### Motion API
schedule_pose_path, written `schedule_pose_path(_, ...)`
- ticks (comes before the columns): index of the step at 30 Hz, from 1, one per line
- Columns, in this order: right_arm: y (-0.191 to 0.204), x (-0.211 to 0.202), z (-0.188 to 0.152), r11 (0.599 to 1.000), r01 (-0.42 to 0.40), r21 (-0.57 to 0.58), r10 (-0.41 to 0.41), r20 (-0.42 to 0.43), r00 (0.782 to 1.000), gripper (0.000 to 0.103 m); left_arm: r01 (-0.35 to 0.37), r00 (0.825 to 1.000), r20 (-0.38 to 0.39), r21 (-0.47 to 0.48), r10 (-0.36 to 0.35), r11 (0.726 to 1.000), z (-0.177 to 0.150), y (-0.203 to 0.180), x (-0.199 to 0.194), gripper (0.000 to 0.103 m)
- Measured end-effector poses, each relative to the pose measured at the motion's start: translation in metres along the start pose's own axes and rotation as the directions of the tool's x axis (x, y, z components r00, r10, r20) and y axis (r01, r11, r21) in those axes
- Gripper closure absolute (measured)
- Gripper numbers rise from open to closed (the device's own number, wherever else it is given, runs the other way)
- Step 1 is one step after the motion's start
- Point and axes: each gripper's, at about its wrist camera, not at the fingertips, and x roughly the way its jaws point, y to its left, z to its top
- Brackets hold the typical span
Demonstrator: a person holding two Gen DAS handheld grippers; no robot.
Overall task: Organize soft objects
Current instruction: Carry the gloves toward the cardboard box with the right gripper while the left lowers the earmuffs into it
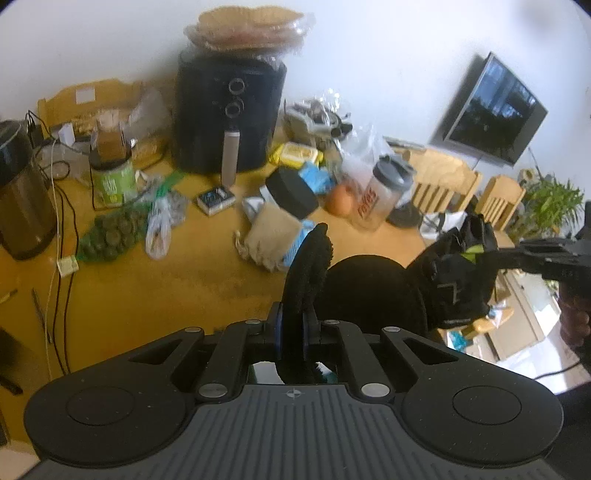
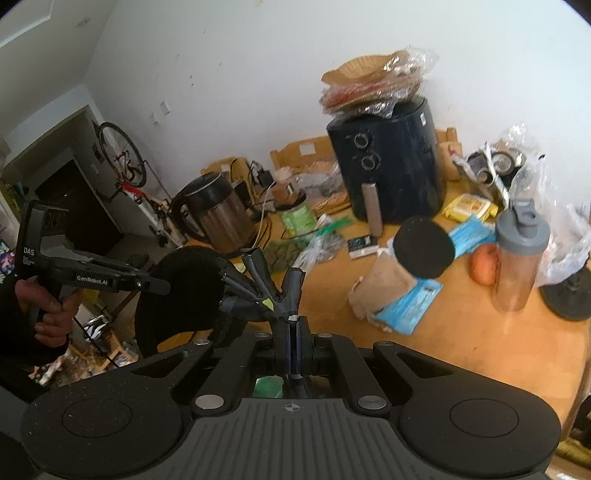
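Left claw [image 1: 291,325]: my jaws are clamped together on a black glove [image 1: 308,266], which stands up from between the pads over the tabletop [image 1: 166,288].
Black glove: knitted texture, fingers pointing up and away; held clear of the tabletop.
Right claw [image 2: 291,328]: my jaws are pressed together on a second glove [image 2: 255,284], dark with a yellow-green patch; its fingers splay up and to the left of the pads.
Second glove, left wrist view: it hangs at the tip of the right claw [image 1: 480,254], to the right of the black glove and apart from it.
Dark round shape [image 1: 365,291]: sits between the two gloves, low in the left wrist view; I cannot tell what it is.
Left claw, right wrist view: my hand [image 2: 48,310] grips its handle at the far left, with the jaw end [image 2: 162,286] reaching toward the second glove.
Tabletop: yellow wood, crowded at the back.
Air fryer [image 1: 229,114]: black, upright by the wall, with a wrapped stack of flat rounds [image 1: 251,27] on top.
Kettle [image 1: 22,192]: at the left edge.
Shaker bottle [image 1: 384,192]: clear with grey lid, just beside an orange fruit [image 1: 340,199].
Black-lidded jar [image 1: 291,192]: in front of the air fryer, near a burlap pouch [image 1: 269,232].
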Motion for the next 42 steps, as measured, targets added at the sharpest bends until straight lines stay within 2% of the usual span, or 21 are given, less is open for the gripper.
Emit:
schedule_pose_path(7,0.003,0.0,-0.008,0.998,-0.05,0.023,0.05,-0.028,0.998,0.098,0.008,0.999,-0.049,0.011,-0.008,1.0,-0.017,-0.011,-0.001,0.092)
schedule_pose_path(9,0.002,0.003,-0.008,0.998,-0.058,0.035,0.059,-0.046,0.997,0.097,0.014,0.999,-0.046,0.013,-0.014,1.0,-0.019,-0.012,-0.002,0.085)
schedule_pose_path(10,0.002,0.007,-0.01,0.998,-0.056,0.039,0.058,-0.065,0.996,0.092,0.012,0.999,-0.042,0.015,-0.011,1.0,-0.021,-0.012,-0.002,0.081)
schedule_pose_path(11,0.002,0.01,-0.012,0.999,-0.034,0.037,0.037,-0.081,0.996,0.086,-0.002,0.999,-0.041,0.014,0.003,1.0,-0.023,-0.012,-0.001,0.065)
schedule_pose_path(12,0.002,0.013,-0.013,0.999,-0.015,0.034,0.018,-0.094,0.995,0.057,-0.016,0.999,-0.048,0.013,0.017,1.0,-0.024,-0.011,0.001,0.043)
schedule_pose_path(13,0.003,0.015,-0.015,1.0,-0.001,0.026,0.004,-0.105,0.994,0.02,-0.029,0.998,-0.063,0.011,0.03,1.0,-0.025,-0.01,0.004,0.032)
schedule_pose_path(14,0.006,0.015,-0.017,1.0,0.006,0.013,-0.005,-0.1,0.995,0.008,-0.045,0.995,-0.083,0.013,0.046,0.999,-0.026,-0.01,0.006,0.025)
schedule_pose_path(15,0.008,0.014,-0.018,1.0,0.008,0.0,-0.008,-0.091,0.996,0.0,-0.075,0.992,-0.099,0.017,0.076,0.997,-0.027,-0.009,0.008,0.025)
schedule_pose_path(18,0.009,0.018,-0.02,1.0,0.02,-0.009,-0.021,-0.11,0.994,0.0,-0.115,0.991,-0.062,0.047,0.118,0.992,-0.031,-0.012,0.003,0.024)
schedule_pose_path(22,0.009,0.024,-0.024,0.999,0.03,-0.012,-0.031,-0.14,0.99,0.0,-0.144,0.985,-0.089,0.075,0.151,0.987,-0.034,-0.015,0.005,0.024)
schedule_pose_path(27,0.008,0.028,-0.024,0.999,0.042,-0.012,-0.043,-0.148,0.988,0.0,-0.127,0.987,-0.087,0.077,0.133,0.989,-0.035,-0.017,0.0,0.025)
schedule_pose_path(33,0.008,0.034,-0.02,0.999,0.041,-0.009,-0.041,-0.14,0.989,0.0,-0.058,0.995,-0.077,0.037,0.061,0.998,-0.025,-0.018,0.008,0.026)
schedule_pose_path(39,0.013,0.032,-0.018,0.999,0.041,-0.03,-0.044,-0.134,0.99,0.0,-0.018,0.98,-0.197,0.106,0.039,0.994,-0.027,-0.034,0.034,0.026)
schedule_pose_path(42,0.012,0.029,-0.02,0.999,0.036,-0.018,-0.038,-0.132,0.991,0.0,-0.003,0.989,-0.145,0.132,0.022,0.991,-0.031,-0.038,0.019,0.025)
